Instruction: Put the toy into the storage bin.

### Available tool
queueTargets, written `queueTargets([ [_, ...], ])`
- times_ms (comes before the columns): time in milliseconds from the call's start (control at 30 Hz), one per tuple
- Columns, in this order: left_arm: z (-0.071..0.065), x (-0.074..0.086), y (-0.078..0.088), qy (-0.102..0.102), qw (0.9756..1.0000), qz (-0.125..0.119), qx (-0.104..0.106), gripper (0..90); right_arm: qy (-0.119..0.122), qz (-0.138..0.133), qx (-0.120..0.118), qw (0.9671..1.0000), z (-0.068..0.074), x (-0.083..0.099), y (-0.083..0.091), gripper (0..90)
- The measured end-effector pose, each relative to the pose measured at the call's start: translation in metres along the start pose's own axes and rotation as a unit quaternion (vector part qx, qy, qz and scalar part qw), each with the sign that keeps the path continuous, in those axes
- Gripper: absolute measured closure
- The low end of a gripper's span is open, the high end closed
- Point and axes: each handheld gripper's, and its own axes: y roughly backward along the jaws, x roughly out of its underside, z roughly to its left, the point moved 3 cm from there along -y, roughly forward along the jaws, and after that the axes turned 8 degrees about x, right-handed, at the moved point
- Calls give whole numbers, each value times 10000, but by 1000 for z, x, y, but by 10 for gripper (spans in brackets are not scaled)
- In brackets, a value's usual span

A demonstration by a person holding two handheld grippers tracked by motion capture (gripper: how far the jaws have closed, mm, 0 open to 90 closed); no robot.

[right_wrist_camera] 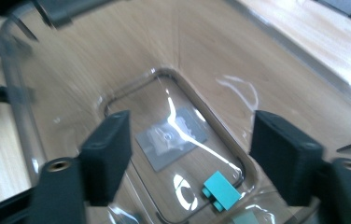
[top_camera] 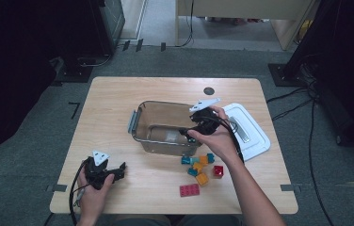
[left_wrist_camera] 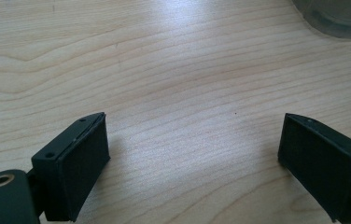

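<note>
A clear plastic box stands in the middle of the wooden table. My right gripper hangs over the box's near right corner, pointing down into it. Its jaws stand open with nothing between them. Below them a teal brick lies on the box's floor, next to a grey label. My left gripper rests near the table's front left. It is open over bare wood, with a corner of the box farther off.
Several loose bricks in teal, orange and yellow lie just in front of the box. A red cube and a flat red brick lie nearby. A white lid rests to the right of the box.
</note>
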Motion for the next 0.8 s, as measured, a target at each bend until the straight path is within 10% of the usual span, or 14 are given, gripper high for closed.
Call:
queueTargets([
  [800, 0, 0, 0, -3, 10000, -2, 1, 83, -275, -661, 525, 9961, -19, 26, 61, 176],
])
